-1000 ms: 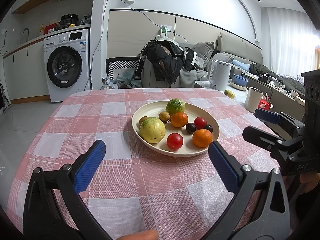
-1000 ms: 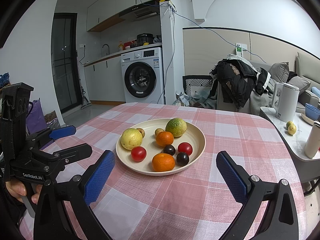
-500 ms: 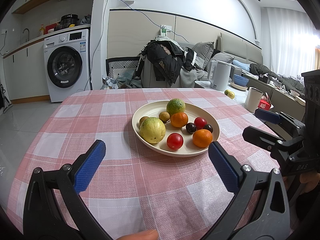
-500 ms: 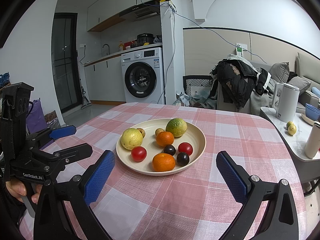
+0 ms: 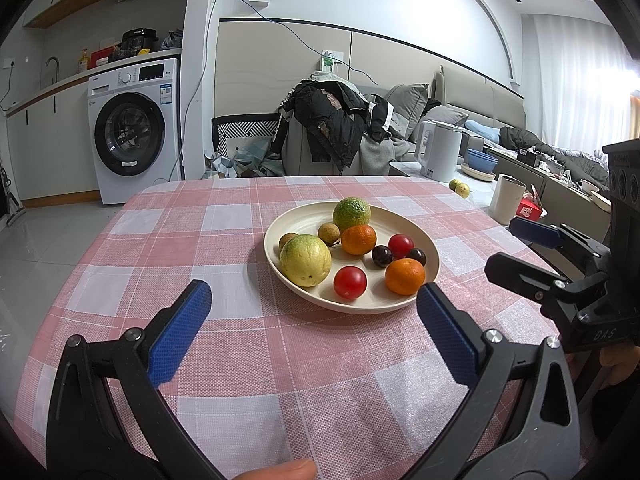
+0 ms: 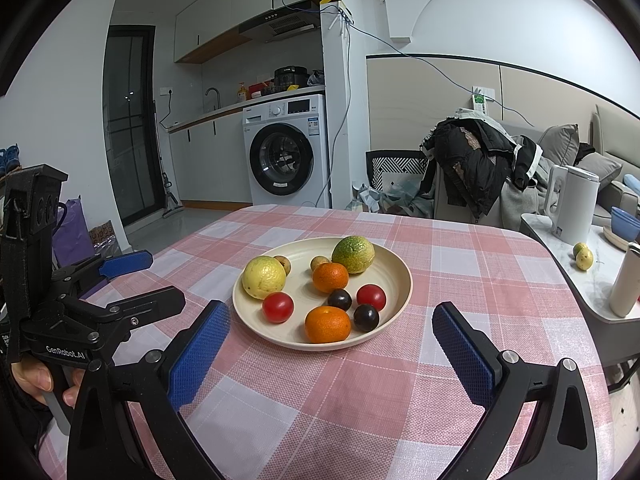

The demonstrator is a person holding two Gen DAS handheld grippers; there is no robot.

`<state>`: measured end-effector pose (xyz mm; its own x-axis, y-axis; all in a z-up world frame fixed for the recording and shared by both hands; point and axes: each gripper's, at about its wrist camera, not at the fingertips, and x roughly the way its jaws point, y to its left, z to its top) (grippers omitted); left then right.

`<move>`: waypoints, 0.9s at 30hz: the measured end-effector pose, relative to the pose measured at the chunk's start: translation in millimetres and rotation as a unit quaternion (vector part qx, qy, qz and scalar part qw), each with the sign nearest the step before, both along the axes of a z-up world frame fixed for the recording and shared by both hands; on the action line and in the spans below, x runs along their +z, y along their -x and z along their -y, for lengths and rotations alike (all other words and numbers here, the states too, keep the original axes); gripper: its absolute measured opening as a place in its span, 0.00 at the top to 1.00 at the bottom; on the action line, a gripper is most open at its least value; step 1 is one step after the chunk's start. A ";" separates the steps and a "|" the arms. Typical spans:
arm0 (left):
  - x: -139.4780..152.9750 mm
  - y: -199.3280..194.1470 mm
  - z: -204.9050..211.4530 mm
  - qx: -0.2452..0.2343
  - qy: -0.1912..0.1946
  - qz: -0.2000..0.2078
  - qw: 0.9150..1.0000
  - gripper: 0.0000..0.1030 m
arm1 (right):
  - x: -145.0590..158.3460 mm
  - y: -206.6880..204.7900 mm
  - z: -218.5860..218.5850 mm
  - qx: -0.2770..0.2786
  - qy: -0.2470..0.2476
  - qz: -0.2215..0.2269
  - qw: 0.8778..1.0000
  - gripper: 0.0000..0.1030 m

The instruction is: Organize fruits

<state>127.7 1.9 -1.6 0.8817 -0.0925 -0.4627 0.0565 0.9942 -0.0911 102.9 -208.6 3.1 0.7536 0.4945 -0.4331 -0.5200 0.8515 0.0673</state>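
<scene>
Fingers on your left gripper (image 5: 312, 312) and right gripper (image 6: 330, 334) are spread, empty; mixed round fruits crowd the cream round plate (image 6: 402, 268) on the pink checked tablecloth (image 5: 248, 360), so a careless pinch likely rolls neighbours off.

My yellow fruit (image 5: 305, 259) hides most of a small brown one (image 5: 286, 239). My bench's (image 5: 248, 360) near edge is cut off by the frame.

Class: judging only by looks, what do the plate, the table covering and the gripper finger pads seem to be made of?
Plate: cream, matte, faintly ridged; ceramic or a plastic composite, cannot tell which.
Table covering: woven cloth, shown by its visible weave in pink and white checks.
Finger pads: blue, cross-hatched surface, probably rubber or soft plastic, on black rigid arms.
</scene>
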 end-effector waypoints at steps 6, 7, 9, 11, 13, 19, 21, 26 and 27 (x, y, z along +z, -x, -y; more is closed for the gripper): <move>0.1 -0.1 -0.1 0.000 0.000 0.000 1.000 0.01 | 0.1 0.0 -0.1 0.000 0.000 0.000 1.000 0.00; 0.2 -0.1 -0.3 0.000 0.000 0.000 1.000 0.01 | 0.1 0.0 -0.1 0.000 0.000 0.000 1.000 0.00; 0.0 -0.2 0.0 0.000 0.000 0.000 1.000 0.01 | 0.1 -0.1 -0.1 0.000 0.000 0.000 1.000 0.00; 0.1 -0.1 -0.1 0.000 0.000 0.000 1.000 0.01 | 0.0 -0.1 -0.3 0.000 0.000 0.000 1.000 0.00; 0.1 -0.2 -0.1 0.000 0.000 0.000 1.000 0.01 | 0.1 -0.1 -0.2 0.000 0.000 0.000 1.000 0.00; 0.1 -0.2 -0.1 0.000 0.000 0.000 1.000 0.01 | 0.1 -0.1 -0.2 0.000 0.000 0.000 1.000 0.00; 0.0 -0.2 0.2 0.000 0.000 0.000 1.000 0.01 | 0.2 -0.1 -0.2 0.000 0.000 0.000 1.000 0.00; 0.2 1.1 -1.1 -0.003 0.000 0.003 1.000 0.01 | 0.3 -0.1 -0.1 0.000 0.000 0.000 1.000 0.00; 0.2 1.4 -1.5 -0.002 -0.001 0.003 1.000 0.01 | 0.3 -0.1 -0.2 0.000 0.000 0.000 1.000 0.00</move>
